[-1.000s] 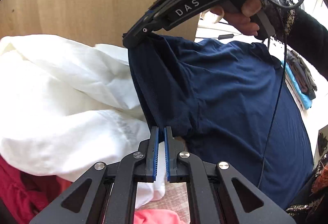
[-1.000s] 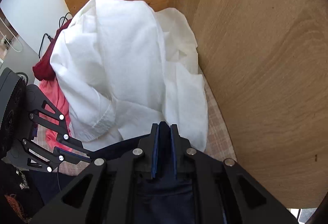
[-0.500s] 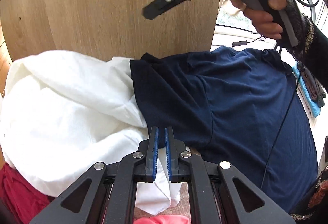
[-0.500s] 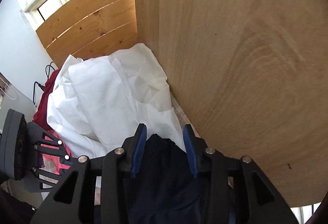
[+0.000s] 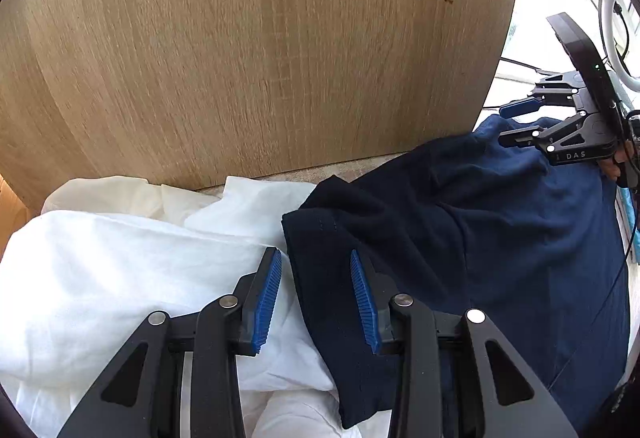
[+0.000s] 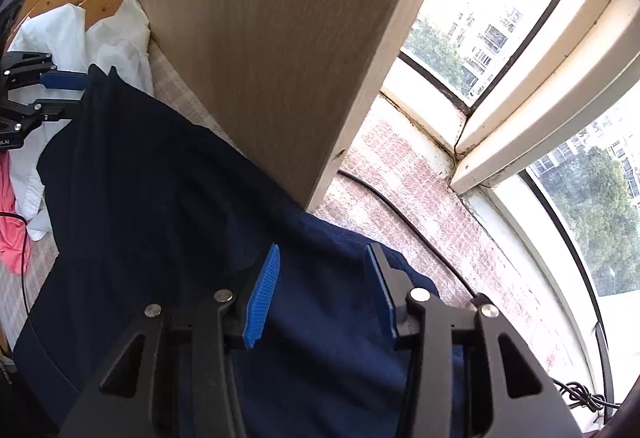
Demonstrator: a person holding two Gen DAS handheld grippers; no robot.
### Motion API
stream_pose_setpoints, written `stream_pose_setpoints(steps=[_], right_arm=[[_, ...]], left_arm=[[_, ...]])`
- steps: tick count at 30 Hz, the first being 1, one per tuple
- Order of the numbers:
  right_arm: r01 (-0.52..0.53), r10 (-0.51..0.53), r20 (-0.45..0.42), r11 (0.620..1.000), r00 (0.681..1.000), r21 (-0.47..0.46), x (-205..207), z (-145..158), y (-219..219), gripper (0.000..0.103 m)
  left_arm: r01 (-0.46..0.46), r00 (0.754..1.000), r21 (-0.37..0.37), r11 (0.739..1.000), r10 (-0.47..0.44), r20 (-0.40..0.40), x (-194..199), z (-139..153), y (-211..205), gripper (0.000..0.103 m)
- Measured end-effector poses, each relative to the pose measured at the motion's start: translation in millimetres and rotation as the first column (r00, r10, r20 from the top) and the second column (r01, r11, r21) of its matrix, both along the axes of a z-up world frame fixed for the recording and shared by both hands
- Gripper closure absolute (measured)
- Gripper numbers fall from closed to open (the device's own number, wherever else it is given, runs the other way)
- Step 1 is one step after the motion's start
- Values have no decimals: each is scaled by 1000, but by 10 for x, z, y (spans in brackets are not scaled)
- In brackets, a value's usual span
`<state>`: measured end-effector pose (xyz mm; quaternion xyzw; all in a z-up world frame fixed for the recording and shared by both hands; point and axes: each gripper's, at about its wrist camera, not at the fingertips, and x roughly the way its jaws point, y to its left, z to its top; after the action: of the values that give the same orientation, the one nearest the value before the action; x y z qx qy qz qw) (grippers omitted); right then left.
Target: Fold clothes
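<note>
Navy shirt (image 5: 520,258) lies spread on the checked surface (image 6: 400,165) beside white clothes (image 5: 120,278). Left gripper (image 5: 316,274) and right gripper (image 6: 324,278) both hover above it, jaws apart, empty. Soft, light, floppy; best pinched at hem or shoulder edges.

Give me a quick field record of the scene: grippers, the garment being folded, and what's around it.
left gripper: open, over the navy garment's left edge
right gripper: open, above the garment's far end
navy garment: spread on the surface, held by neither gripper
white cloth: bunched to its left, touching it
wooden panel: upright just behind both
pink cloth: partly visible beyond the white cloth
window: beside the panel
</note>
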<state>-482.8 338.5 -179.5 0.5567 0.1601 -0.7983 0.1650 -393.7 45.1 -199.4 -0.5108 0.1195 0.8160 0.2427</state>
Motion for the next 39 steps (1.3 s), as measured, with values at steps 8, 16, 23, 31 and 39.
stream_pose_setpoints(steps=[8,16,23,31,39], right_arm=[[-102,103,-11,992,995,70,-129,-252,-6,60],[-15,16,-36,999,999,31,-198,-148,156,101],[68,-66,-46,997,997,46,-323,-102,293,96],[5,-14,-125,997,992,-74,60,497,18,74],[-255,240,-136,961,961,-107,72,598,-1236,71]], left_arm=[[24,1000,-6,1000,-24,-3,-2,-35,26,95],[10,999,-8,1000,-11,-48,85,30,-32,98],[-2,998,-1,1000,2,-58,151,63,-123,98],[1,997,14,1000,0,-71,270,120,-243,98],[-14,996,12,1000,15,-89,304,179,-257,95]])
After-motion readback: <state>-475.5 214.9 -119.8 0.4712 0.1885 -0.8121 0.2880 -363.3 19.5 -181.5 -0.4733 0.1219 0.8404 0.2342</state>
